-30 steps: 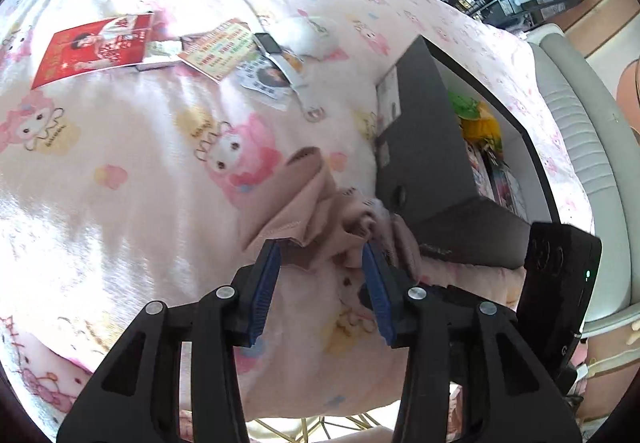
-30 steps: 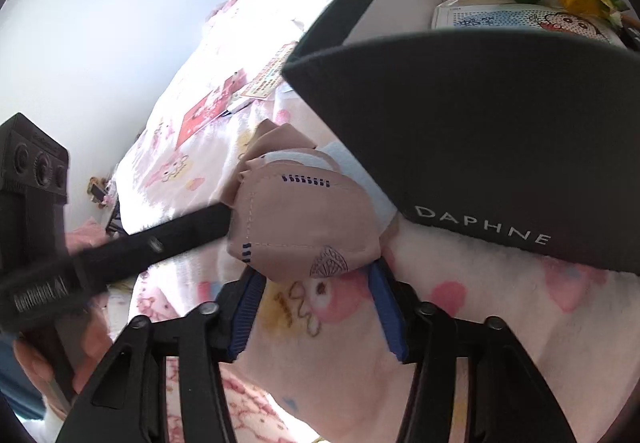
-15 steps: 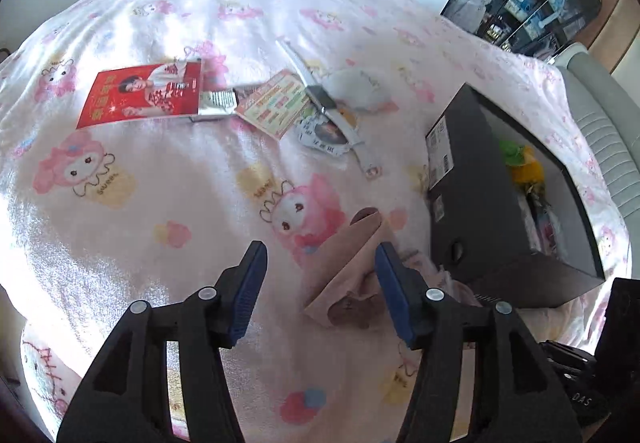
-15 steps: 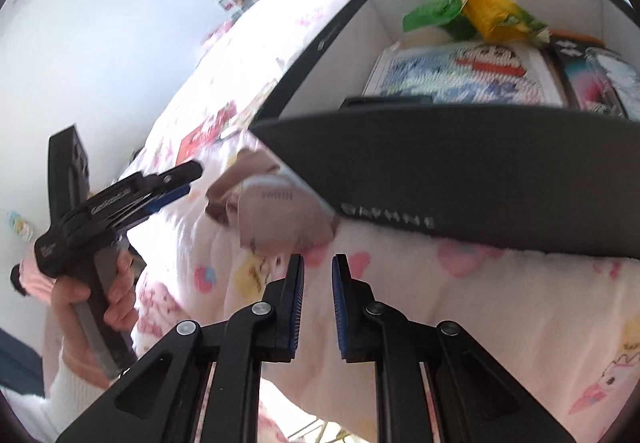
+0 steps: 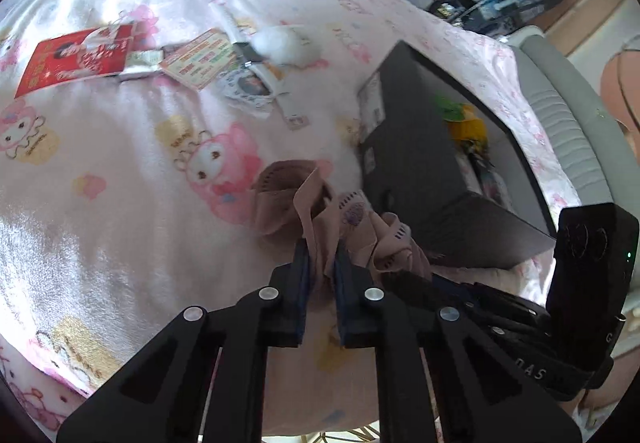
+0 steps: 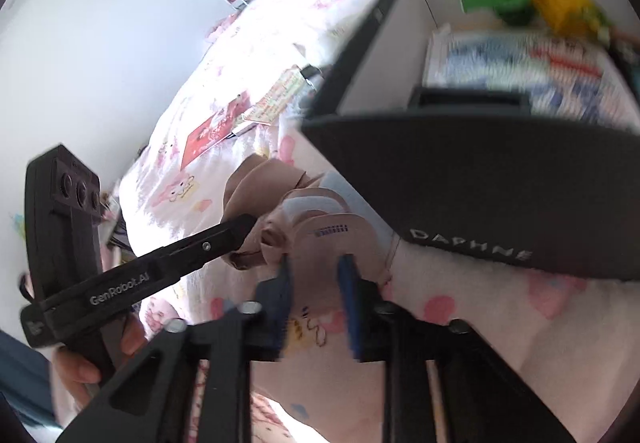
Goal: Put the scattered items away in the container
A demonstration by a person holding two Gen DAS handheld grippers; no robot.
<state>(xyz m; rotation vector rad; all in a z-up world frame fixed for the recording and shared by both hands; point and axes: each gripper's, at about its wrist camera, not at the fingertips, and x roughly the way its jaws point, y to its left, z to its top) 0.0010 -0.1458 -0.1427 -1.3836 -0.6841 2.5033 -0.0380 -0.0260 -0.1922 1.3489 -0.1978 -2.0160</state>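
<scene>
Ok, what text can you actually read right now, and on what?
"DAPHNE": front wall of the black box.
"GenRobot.AI": side of the left tongs.
"DAS": body of the right tongs, rest cut off.
Red card, green-bordered leaflet, box's white label: print too small to read.

Ahead of our left gripper (image 5: pixel 321 263) we see soft matt cloth masks (image 5: pixel 288 199) on a fluffy fleece blanket (image 5: pixel 120 171); right of them, a smooth matt cardboard box (image 5: pixel 416 179); beyond, a glossy red paper card (image 5: pixel 76 59).

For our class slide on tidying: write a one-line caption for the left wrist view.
Left tongs pinch a beige face mask on the cartoon-print blanket, beside the open black box.
</scene>
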